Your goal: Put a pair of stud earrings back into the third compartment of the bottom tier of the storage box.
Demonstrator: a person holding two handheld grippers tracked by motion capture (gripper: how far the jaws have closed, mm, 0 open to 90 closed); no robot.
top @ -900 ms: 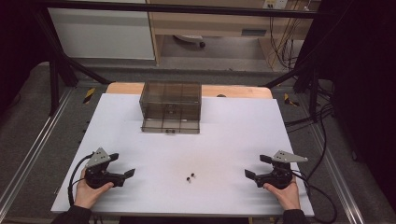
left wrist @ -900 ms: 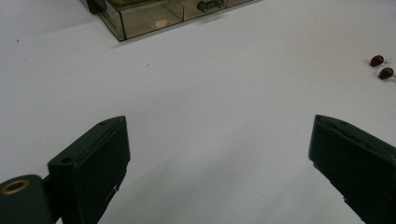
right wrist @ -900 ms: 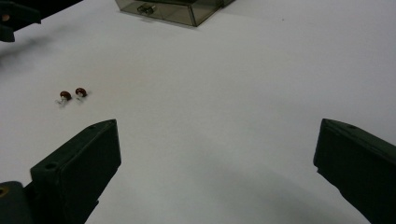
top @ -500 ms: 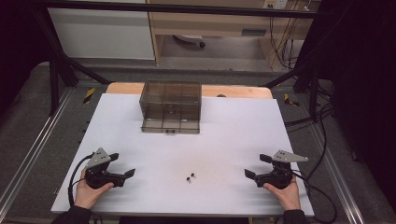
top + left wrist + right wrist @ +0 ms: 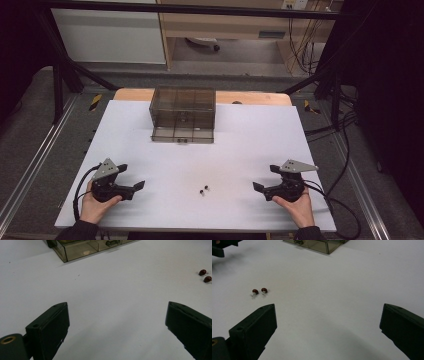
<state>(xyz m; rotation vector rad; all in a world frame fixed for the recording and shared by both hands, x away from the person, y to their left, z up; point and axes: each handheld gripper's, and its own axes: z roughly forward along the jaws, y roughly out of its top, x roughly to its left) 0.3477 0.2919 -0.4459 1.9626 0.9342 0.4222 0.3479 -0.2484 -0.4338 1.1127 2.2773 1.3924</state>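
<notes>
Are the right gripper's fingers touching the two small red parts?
Apart. In the right gripper view, bare white table separates the red parts from the open right gripper.

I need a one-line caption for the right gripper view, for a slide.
Open right gripper above the white table, two small red parts ahead at its left, a smoky box beyond.

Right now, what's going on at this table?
A person sits at a white table with a black hand-held gripper in each hand. The left gripper and right gripper rest near the front edge, fingers wide open, holding nothing. Two small dark red beads lie between them, untouched. A smoky transparent plastic drawer box stands at the far side.
</notes>
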